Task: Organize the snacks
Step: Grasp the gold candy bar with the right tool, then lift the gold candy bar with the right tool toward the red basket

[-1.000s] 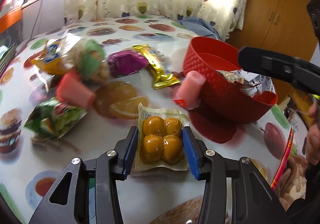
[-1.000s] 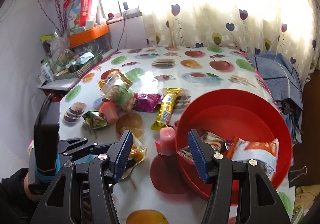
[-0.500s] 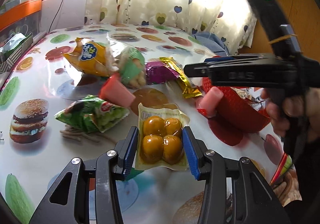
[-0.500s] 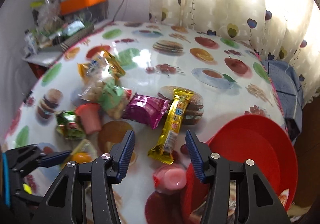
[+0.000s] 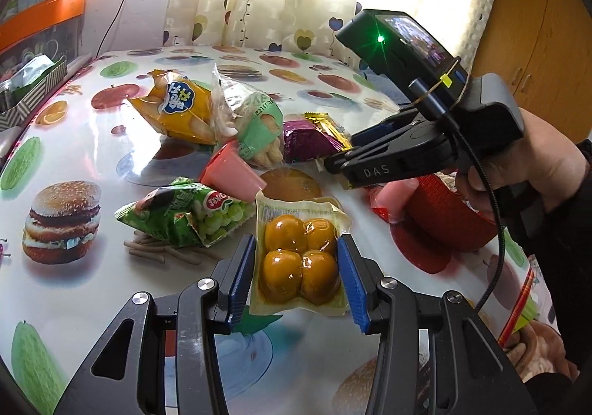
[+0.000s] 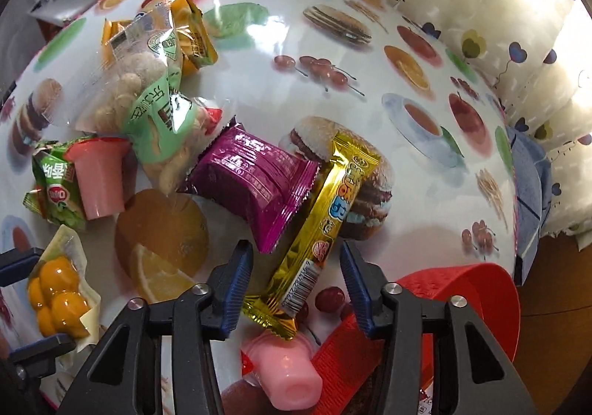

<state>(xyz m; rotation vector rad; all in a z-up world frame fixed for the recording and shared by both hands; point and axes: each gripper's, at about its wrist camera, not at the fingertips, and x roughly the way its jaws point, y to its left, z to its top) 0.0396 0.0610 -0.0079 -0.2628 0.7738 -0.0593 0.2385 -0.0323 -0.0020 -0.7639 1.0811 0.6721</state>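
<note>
My left gripper (image 5: 296, 282) is shut on a clear pack of four yellow balls (image 5: 299, 263), held just above the printed tablecloth (image 5: 85, 141). My right gripper (image 6: 296, 285) points steeply down over a gold snack bar (image 6: 329, 215). Its jaws are closing with the bar's lower end between them, and a gap shows on both sides. A red bowl (image 6: 481, 289) sits at the right, with a pink jelly cup (image 6: 288, 374) against its side. In the left wrist view the right gripper (image 5: 333, 163) shows side-on, held by a hand (image 5: 536, 163).
Loose snacks lie together: a purple packet (image 6: 255, 178), a clear bag with a green label (image 6: 148, 108), a yellow bag (image 5: 177, 108), a green bag (image 5: 181, 211) and a second pink cup (image 6: 98, 178). Curtains hang behind the table, with a blue cloth (image 6: 529, 185) at its right edge.
My right gripper swung from over the red bowl to the gold bar, tipped downward, and its jaws narrowed. My left gripper kept its hold on the yellow-ball pack and shifted a little.
</note>
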